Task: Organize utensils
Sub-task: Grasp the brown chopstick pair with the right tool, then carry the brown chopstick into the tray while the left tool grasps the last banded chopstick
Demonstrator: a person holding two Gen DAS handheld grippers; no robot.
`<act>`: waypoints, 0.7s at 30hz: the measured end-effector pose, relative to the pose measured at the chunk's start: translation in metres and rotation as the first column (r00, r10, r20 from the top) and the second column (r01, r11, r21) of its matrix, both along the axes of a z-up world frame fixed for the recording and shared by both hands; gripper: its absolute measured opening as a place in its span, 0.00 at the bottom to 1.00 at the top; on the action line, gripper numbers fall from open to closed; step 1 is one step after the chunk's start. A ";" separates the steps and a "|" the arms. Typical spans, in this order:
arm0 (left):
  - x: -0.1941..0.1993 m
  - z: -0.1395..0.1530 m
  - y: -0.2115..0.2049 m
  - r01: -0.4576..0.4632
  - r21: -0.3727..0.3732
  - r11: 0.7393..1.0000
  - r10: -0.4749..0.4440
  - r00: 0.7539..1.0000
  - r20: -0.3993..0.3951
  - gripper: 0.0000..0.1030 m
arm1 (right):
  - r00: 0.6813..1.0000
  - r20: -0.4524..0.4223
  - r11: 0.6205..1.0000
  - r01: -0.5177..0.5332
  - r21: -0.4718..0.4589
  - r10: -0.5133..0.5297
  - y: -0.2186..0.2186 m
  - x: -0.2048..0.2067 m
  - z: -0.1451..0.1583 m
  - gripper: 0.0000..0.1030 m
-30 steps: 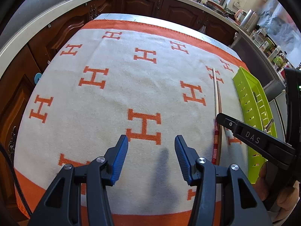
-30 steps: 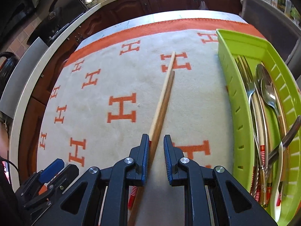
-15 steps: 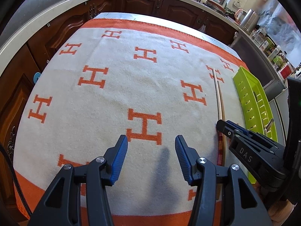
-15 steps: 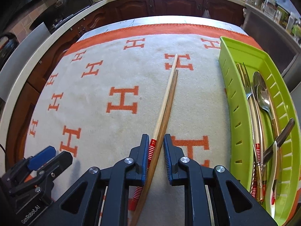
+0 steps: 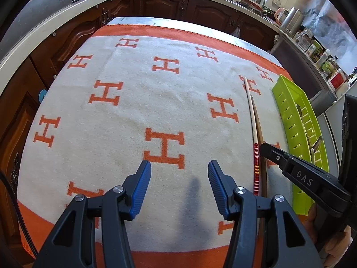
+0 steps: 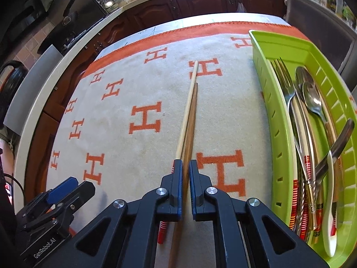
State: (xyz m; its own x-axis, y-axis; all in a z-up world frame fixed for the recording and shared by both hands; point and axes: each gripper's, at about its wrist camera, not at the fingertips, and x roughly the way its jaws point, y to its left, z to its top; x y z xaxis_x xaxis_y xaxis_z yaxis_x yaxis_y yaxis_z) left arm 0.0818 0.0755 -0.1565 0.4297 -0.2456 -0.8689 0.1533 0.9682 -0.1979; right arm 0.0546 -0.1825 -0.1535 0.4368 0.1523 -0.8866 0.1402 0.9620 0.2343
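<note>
Two chopsticks lie side by side on the H-patterned cloth: a light one (image 6: 188, 111) with a red-striped end and a brown one (image 6: 193, 116). My right gripper (image 6: 185, 163) is shut on the brown chopstick near its thick end. The light one runs just outside and under the left finger. In the left wrist view the same pair (image 5: 253, 116) lies at the right, with the right gripper (image 5: 264, 148) over the striped end. My left gripper (image 5: 179, 167) hovers over bare cloth, open, with nothing between its fingers.
A lime green slotted tray (image 6: 263, 71) stands along the cloth's right side and holds forks (image 6: 287, 89), spoons (image 6: 312, 93) and more chopsticks. It shows as the tray (image 5: 287, 102) in the left wrist view. Dark wooden cabinets and a pale counter ring the table.
The right gripper's jaws have narrowed from a small gap to a grip on the brown chopstick, and that hand has shifted slightly. The left gripper has kept still.
</note>
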 end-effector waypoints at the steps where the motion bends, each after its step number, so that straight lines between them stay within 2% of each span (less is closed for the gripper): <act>1: -0.001 0.000 -0.001 0.001 0.003 1.000 -0.001 1.000 0.002 0.50 | 1.000 0.004 1.000 0.002 0.003 -0.002 -0.001 -0.001 0.001 0.05; 8: -0.001 0.000 -0.005 0.003 0.015 1.000 -0.003 1.000 -0.003 0.50 | 1.000 0.015 0.999 -0.003 -0.034 0.003 -0.001 -0.002 -0.001 0.05; 17: -0.002 -0.001 -0.016 0.024 0.028 0.999 -0.024 1.000 -0.016 0.50 | 0.996 0.017 0.982 -0.082 -0.171 0.086 0.020 -0.001 -0.003 0.08; 21: 0.000 -0.001 -0.019 0.034 0.032 0.999 -0.033 0.999 -0.019 0.50 | 0.998 0.010 0.991 -0.062 -0.122 0.063 0.012 -0.004 -0.002 0.06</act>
